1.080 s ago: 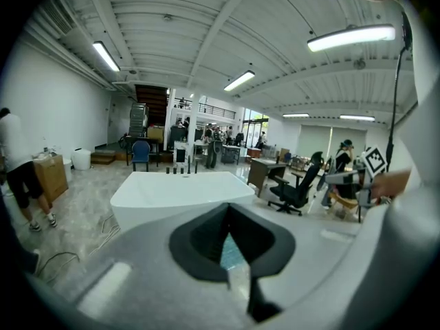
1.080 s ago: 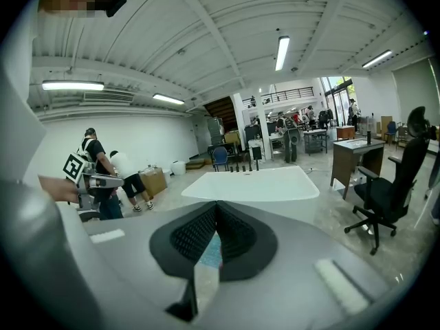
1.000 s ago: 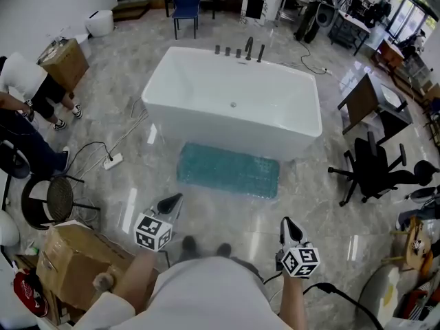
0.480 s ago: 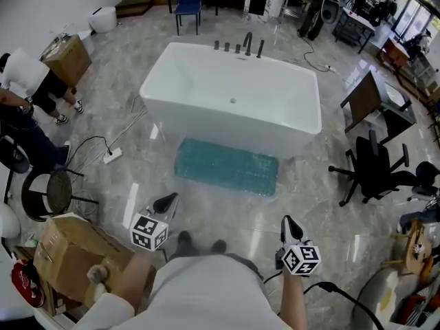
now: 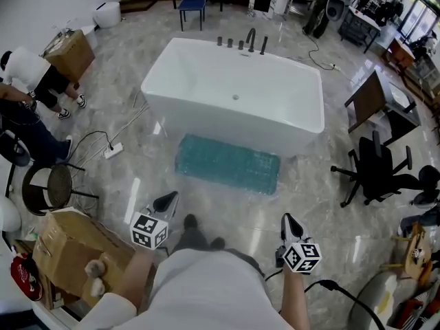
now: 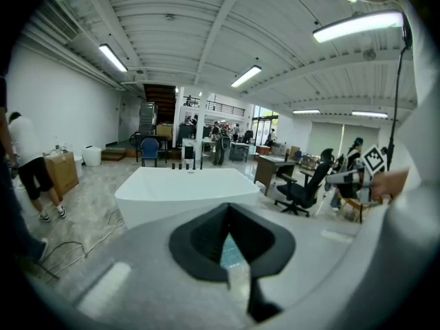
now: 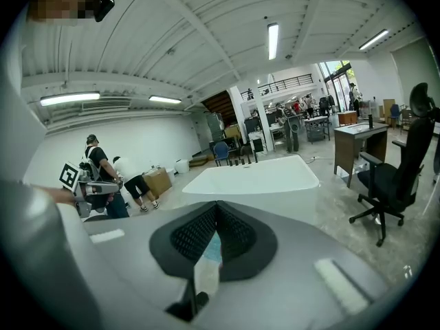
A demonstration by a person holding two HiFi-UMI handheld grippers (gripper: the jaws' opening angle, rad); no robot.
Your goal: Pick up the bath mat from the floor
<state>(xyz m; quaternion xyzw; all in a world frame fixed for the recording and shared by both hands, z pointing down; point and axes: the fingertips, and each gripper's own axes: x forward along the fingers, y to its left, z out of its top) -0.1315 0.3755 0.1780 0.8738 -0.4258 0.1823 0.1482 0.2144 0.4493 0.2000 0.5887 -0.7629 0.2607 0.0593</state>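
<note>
The left gripper (image 5: 168,200) has its jaws pressed together with nothing between them, and it touches nothing. The right gripper (image 5: 289,223) is the same: jaws closed tip to tip, empty, held clear of the floor. Both point forward and somewhat down, side by side, with the person's shoes (image 5: 190,221) on the marble floor (image 5: 323,198) between them.

Ahead of both grippers, and apart from them, lies the bath mat (image 5: 228,164). It is teal, flat on the floor and not yet lifted. Its long axis runs crosswise to the way the grippers point, from in front of the left gripper to in front of the right one. Its right end sits a little nearer the grippers than its left end. In each gripper view only a sliver of teal shows behind the closed jaws.

Just beyond the mat stands the white bathtub (image 5: 234,95), its near side parallel to the mat's long edge. Out to the right of the right gripper is a black office chair (image 5: 377,167). Beside the left gripper, on its outer side, sits a cardboard box (image 5: 72,247), and farther out a round stool (image 5: 49,188)
</note>
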